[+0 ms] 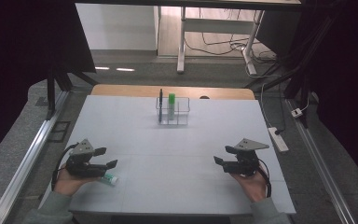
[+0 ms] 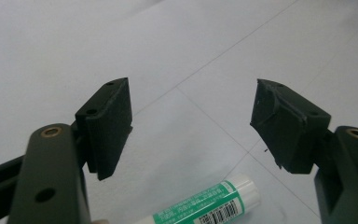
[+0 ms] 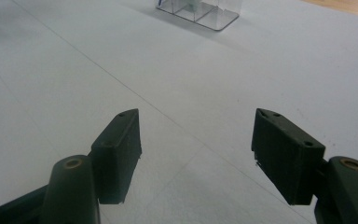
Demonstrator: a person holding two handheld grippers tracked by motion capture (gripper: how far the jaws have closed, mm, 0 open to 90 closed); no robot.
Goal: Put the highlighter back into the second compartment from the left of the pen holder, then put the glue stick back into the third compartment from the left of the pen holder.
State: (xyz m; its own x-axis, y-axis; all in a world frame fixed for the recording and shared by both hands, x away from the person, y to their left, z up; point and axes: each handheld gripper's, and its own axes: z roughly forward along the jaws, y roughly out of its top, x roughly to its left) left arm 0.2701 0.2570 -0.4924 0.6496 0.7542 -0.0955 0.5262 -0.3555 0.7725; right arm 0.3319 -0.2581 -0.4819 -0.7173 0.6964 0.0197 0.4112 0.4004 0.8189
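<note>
Hovering wide open and empty, the left gripper (image 1: 106, 157) sits over the glue stick (image 1: 108, 178) lying near the table's (image 1: 177, 186) front-left corner. Likely the pickup step: lower, then close. The right gripper (image 1: 223, 155) waits open, empty.

White table (image 1: 177, 140). Clear compartment organizer (image 1: 173, 112) at 12 o'clock, far centre, holding upright dark pen (image 1: 161, 100) and green tube (image 1: 171, 103). White power strip (image 1: 278, 139) on floor at 3 o'clock.
</note>
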